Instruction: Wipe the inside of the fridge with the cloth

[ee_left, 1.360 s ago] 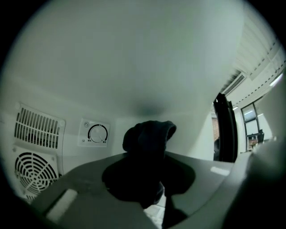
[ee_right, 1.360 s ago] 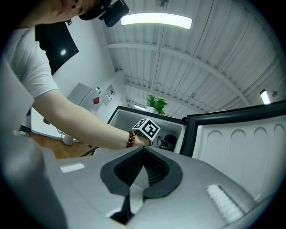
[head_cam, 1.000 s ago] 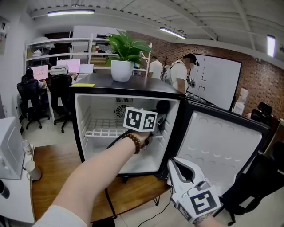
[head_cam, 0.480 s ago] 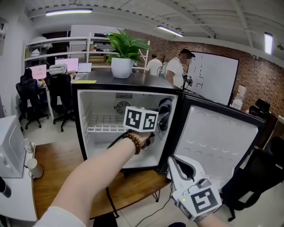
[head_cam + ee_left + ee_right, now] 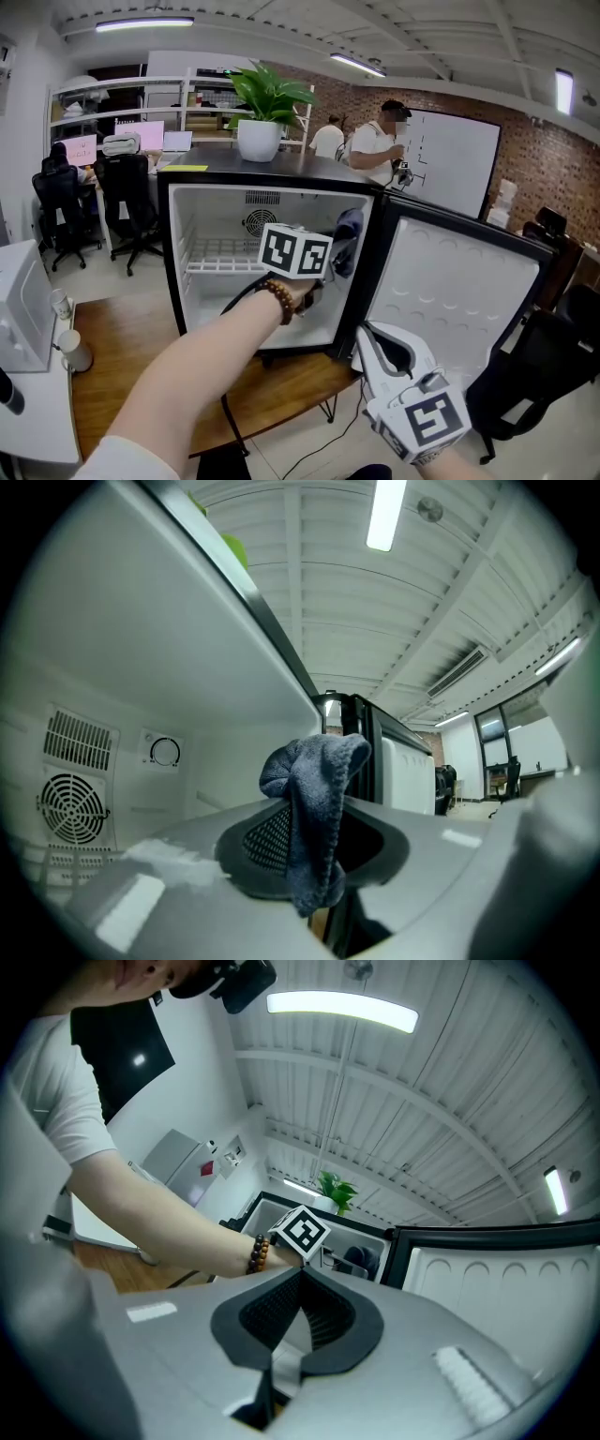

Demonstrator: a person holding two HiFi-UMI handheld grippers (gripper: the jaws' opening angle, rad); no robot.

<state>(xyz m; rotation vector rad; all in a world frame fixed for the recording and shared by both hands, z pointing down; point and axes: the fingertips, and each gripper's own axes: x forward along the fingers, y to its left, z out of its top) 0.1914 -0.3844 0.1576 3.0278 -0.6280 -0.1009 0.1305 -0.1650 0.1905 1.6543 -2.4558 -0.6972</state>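
Left gripper [image 5: 309,864] pinches cloth [image 5: 314,799] (partly hidden behind cube [image 5: 295,251]); fridge [image 5: 211,220] open.

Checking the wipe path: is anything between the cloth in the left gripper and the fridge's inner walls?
Nothing visible does. The left gripper has its jaws closed on the cloth inside the open fridge, near its right wall. The wire shelf sits lower and to the left, and the door stands open.

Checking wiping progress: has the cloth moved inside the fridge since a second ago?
Yes, slightly: the cloth has shifted right, nearer the right front edge of the fridge.
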